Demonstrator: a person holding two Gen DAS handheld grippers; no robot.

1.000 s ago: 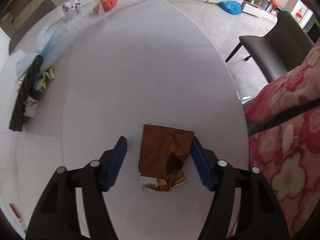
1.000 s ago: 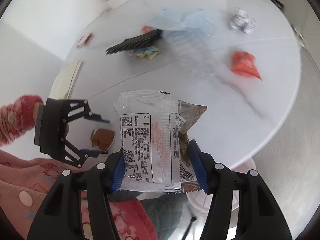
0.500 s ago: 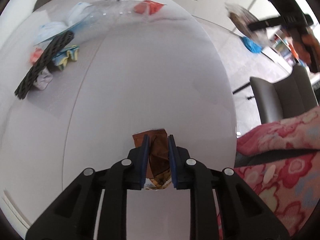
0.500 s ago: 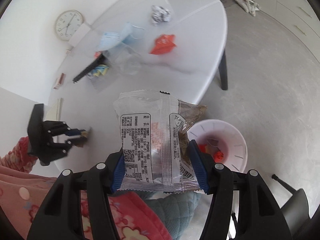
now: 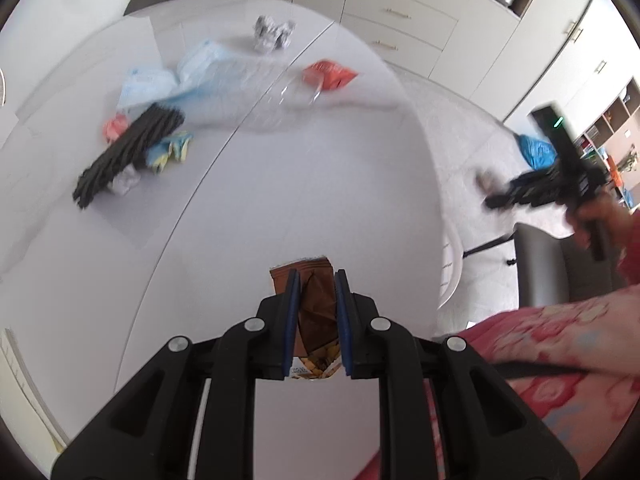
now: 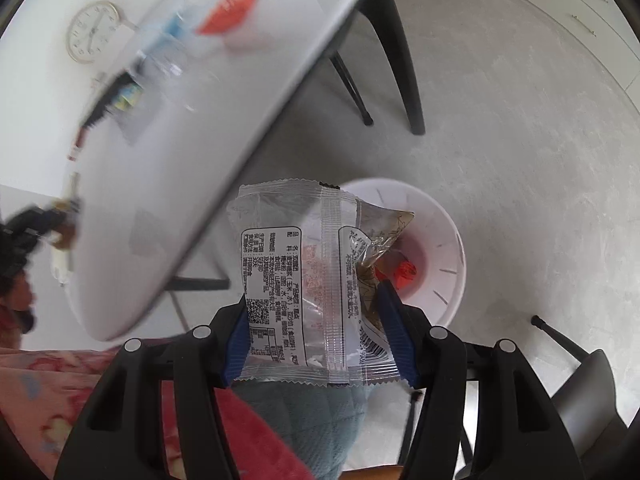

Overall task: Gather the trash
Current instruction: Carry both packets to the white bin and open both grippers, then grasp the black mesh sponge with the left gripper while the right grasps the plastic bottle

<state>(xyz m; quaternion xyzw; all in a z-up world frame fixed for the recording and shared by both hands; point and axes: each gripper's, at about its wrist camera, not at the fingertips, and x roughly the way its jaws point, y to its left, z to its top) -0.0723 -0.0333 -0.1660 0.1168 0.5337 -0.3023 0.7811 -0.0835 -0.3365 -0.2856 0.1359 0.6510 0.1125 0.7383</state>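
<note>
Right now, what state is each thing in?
Left tongs: shut on brown wrapper.
Right tongs: shut on clear wrapper, above the bin.
Bin: open, red scraps inside.
Foil ball: crumpled, on table.
Red packet: lying on table.

Clear wrapper (image 6: 308, 292) above white bin (image 6: 436, 240)

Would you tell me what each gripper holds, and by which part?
The left gripper pinches the brown wrapper across its middle; the right gripper grips the clear packet by its lower side edges.
</note>
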